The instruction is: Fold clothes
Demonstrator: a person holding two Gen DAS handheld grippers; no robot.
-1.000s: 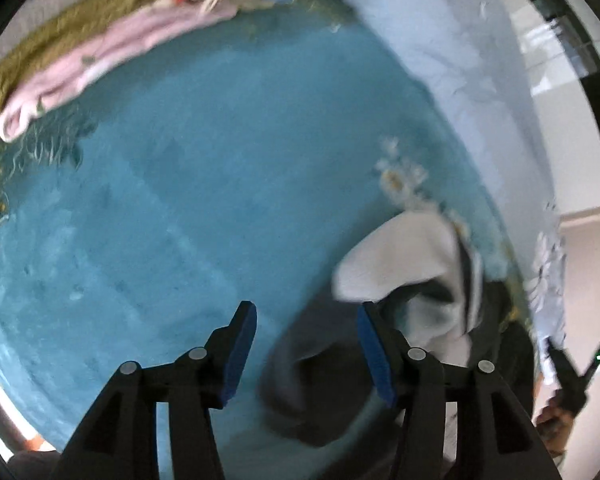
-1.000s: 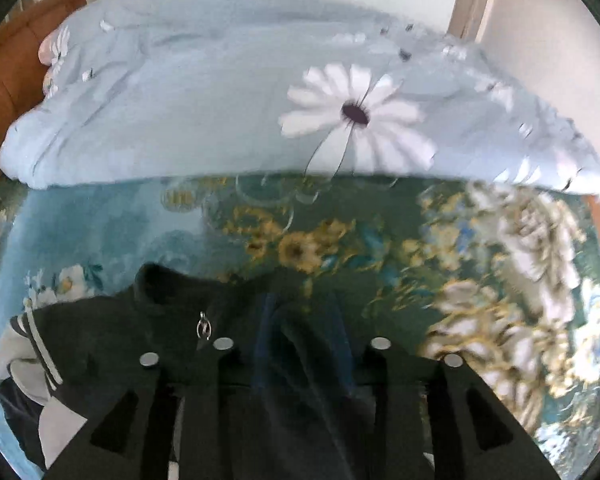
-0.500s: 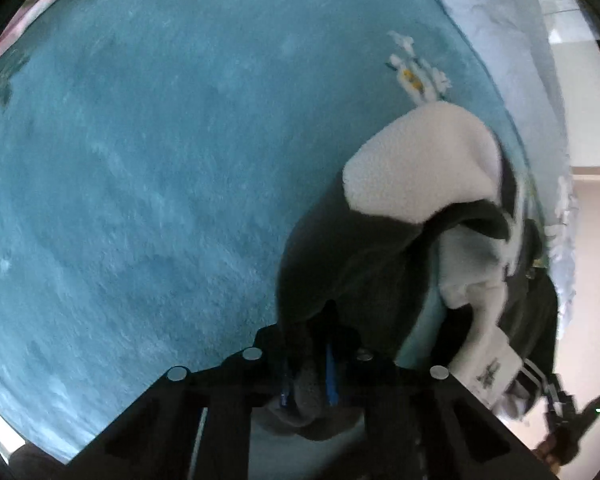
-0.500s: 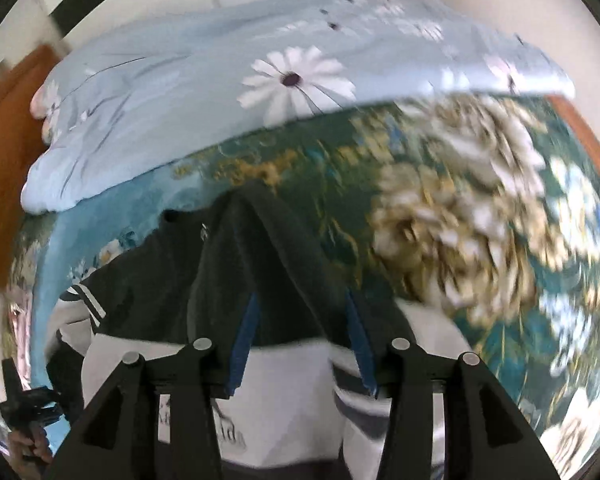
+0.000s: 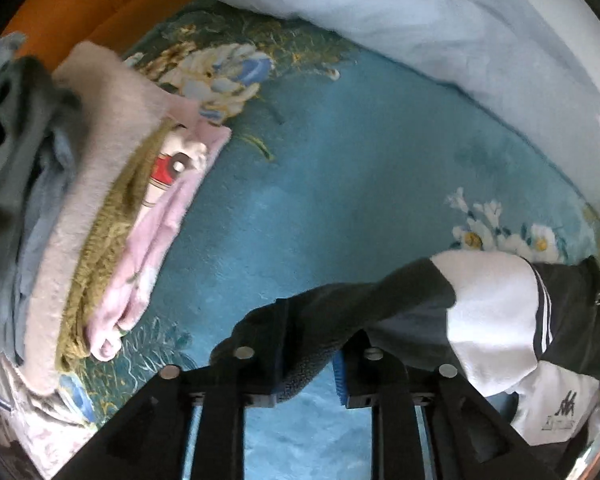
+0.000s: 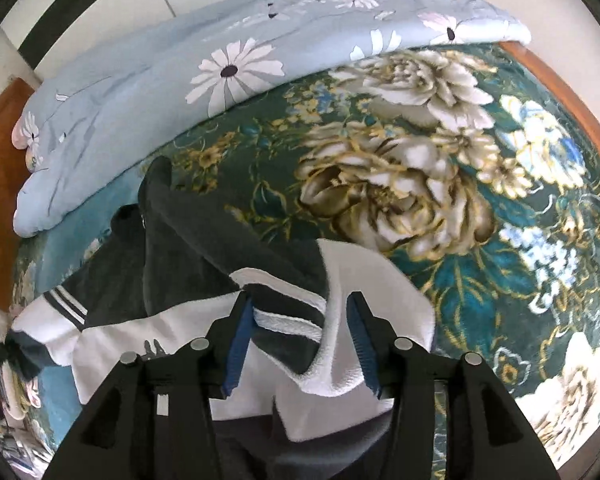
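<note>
A black and white fleece jacket [image 5: 492, 312] lies on the teal flowered bedspread [image 5: 340, 200]. My left gripper [image 5: 308, 360] is shut on its black sleeve [image 5: 360, 300], which drapes over the left finger and stretches right toward the white panel. In the right wrist view the jacket [image 6: 204, 248] lies bunched, with its black collar end toward the duvet. My right gripper [image 6: 298, 320] is open. A striped hem and a white fold lie between its blue pads [image 6: 238, 340].
A stack of folded clothes [image 5: 100, 200], pink, olive, beige and grey, sits at the left. A pale blue daisy duvet [image 6: 140, 92] is heaped along the far side. The wooden bed edge [image 6: 572, 92] runs on the right.
My left gripper went from open to shut on the black sleeve and swung with it toward the folded stack. My right gripper opened around the jacket's hem.
</note>
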